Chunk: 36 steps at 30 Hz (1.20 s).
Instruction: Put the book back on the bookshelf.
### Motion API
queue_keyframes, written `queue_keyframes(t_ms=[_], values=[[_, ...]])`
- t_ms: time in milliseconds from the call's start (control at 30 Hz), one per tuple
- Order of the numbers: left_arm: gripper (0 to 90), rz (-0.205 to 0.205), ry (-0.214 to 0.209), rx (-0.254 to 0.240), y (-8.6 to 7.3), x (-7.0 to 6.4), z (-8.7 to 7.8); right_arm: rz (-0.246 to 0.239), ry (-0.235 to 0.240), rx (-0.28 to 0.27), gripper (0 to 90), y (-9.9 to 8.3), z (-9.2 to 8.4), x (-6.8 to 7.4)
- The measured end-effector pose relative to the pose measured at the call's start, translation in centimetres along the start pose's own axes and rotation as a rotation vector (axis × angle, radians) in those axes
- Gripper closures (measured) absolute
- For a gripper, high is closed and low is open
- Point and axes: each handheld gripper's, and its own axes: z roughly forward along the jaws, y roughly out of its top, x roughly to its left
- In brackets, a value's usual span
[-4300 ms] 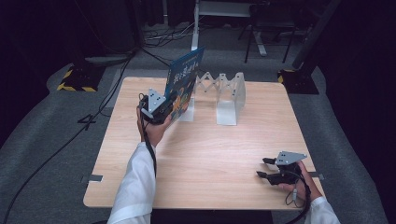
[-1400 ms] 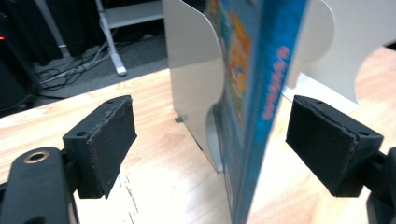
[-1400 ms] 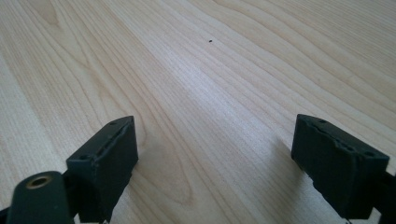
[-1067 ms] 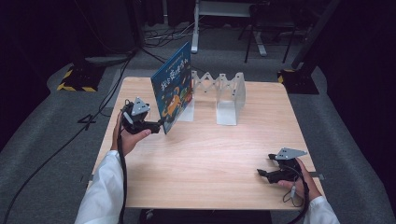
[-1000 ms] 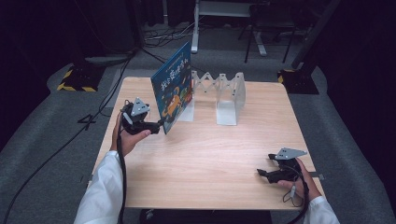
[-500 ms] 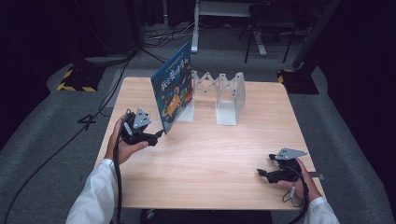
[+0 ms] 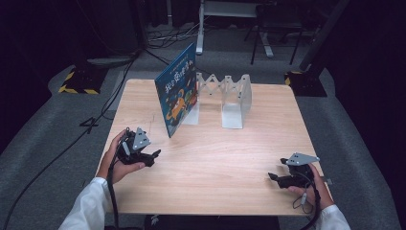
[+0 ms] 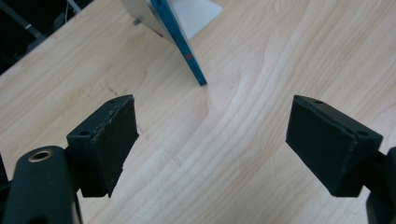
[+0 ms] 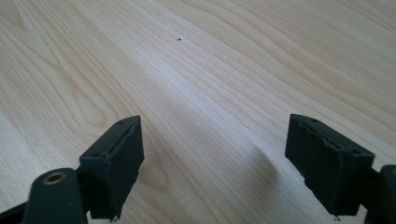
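We see a thin, flat book (image 7: 177, 91) with a blue picture cover. It stands on its edge and leans against a shiny metal rack (image 7: 225, 98) that folds in a zigzag, near the far side of the table (image 7: 215, 163). In the left gripper view its blue edge (image 8: 184, 46) meets the wood ahead of the jaws. Our left gripper (image 7: 154, 155) sits near the book but apart from it, with its black, blocky jaws wide open and nothing between them. Our right gripper (image 7: 272, 177) rests well apart, by the near right corner; its jaws have just been closing a little, yet gape wide on nothing. The table is pale wood with wavy grain lines. Around it lies grey carpet, with black cables in a dark room.
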Motion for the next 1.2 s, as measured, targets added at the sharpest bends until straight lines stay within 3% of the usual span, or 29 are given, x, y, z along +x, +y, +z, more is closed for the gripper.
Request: queue_keyframes(t_ms=[200,467,933,1033,1133,1200], values=[[16.5,0.019,-0.019,0.071,-2.1,-0.7,0.7,-0.002,-0.036,0.009,20.3,-0.8,-0.7,0.0],[16.4,-0.013,-0.045,0.101,-4.3,-1.2,0.7,0.029,-0.067,0.021,20.6,-2.4,-1.9,-0.5],[16.0,-0.130,-0.113,0.083,-7.6,-1.5,0.2,0.155,-0.058,-0.027,17.5,-5.6,-3.9,-1.3],[15.2,-0.187,-0.128,0.085,-8.8,-1.4,0.5,0.166,-0.069,-0.032,17.2,-5.8,-4.0,-1.4],[15.4,-0.233,-0.148,0.054,-9.5,-1.1,0.6,0.167,-0.069,-0.033,17.2,-5.8,-4.0,-1.4],[15.3,-0.242,-0.146,0.055,-9.6,-1.1,0.5,0.166,-0.067,-0.032,17.0,-5.8,-4.0,-1.4]])
